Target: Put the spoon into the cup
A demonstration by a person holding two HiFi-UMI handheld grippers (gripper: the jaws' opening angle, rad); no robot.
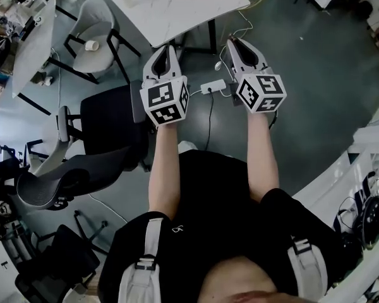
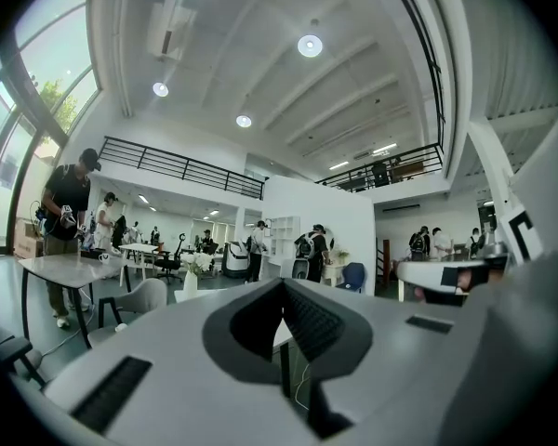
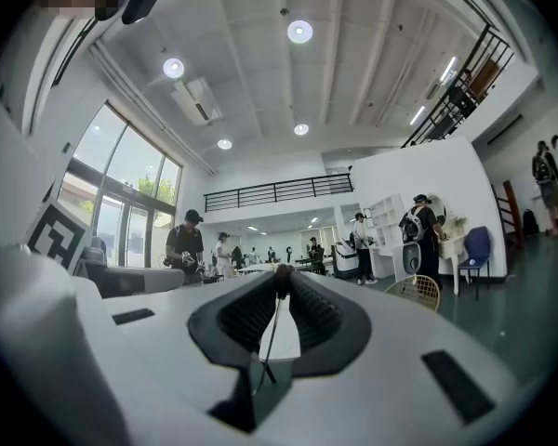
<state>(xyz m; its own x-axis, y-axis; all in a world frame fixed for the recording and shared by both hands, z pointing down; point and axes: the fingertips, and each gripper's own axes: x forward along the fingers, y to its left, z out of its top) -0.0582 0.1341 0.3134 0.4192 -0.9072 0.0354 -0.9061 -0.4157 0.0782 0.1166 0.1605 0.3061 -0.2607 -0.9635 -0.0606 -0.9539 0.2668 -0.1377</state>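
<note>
Table ahead, office chair left

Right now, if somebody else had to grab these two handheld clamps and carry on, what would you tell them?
Left gripper: shut, empty.
Right gripper: shut on a thin dark thing that hangs from its tips. It may be the spoon, but it is too slim to tell.
Both point level toward the white table.
Cup: none clearly seen. A small white cup-like thing sits on a grey chair at the left.
Done: nothing is in a cup.
Left: find the cup, put the spoon in.
</note>
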